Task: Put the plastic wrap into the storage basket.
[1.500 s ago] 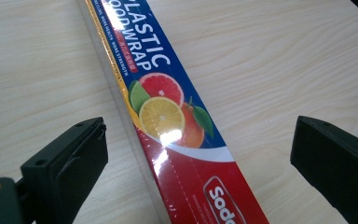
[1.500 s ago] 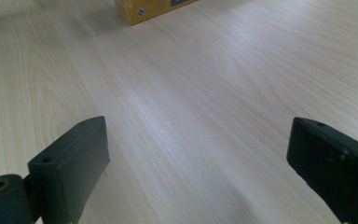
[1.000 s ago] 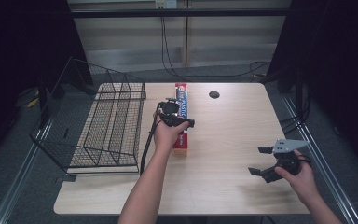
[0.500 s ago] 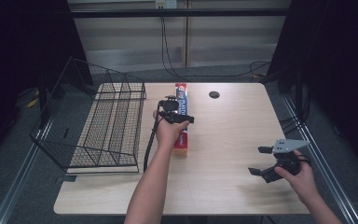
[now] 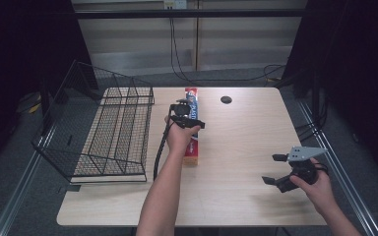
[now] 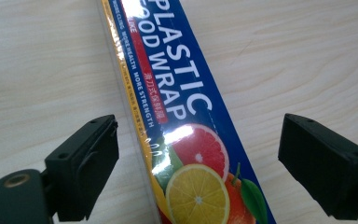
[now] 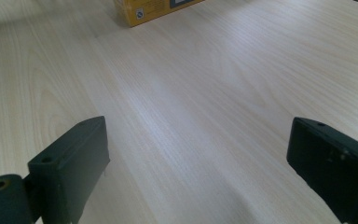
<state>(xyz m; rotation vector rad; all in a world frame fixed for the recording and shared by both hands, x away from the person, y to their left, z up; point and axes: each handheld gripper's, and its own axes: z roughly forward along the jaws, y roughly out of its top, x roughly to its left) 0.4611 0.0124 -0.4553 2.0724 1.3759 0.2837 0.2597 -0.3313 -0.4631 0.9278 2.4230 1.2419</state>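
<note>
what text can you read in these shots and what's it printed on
"PLASTIC" over "OOD WRAP", its first letter cut off by glare: white letters on the blue plastic wrap box.
"MORE HEALTH MORE STRENGTH": small line along the box's edge, partly blurred.
Characters on the red strip: too small to read.
Print on the box's yellow end: too blurred to read.

Blue citrus-printed plastic wrap box (image 6: 186,121), black wire basket (image 5: 113,132), pale woodgrain table (image 5: 246,142)

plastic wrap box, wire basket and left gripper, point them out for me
plastic wrap box (image 6: 186,140), left gripper view, on its printed top face beside the grapefruit picture
wire basket (image 5: 120,129), high view, on the mesh floor of the basket
left gripper (image 6: 198,163), left gripper view, midway between its two black jaws, over the box
</note>
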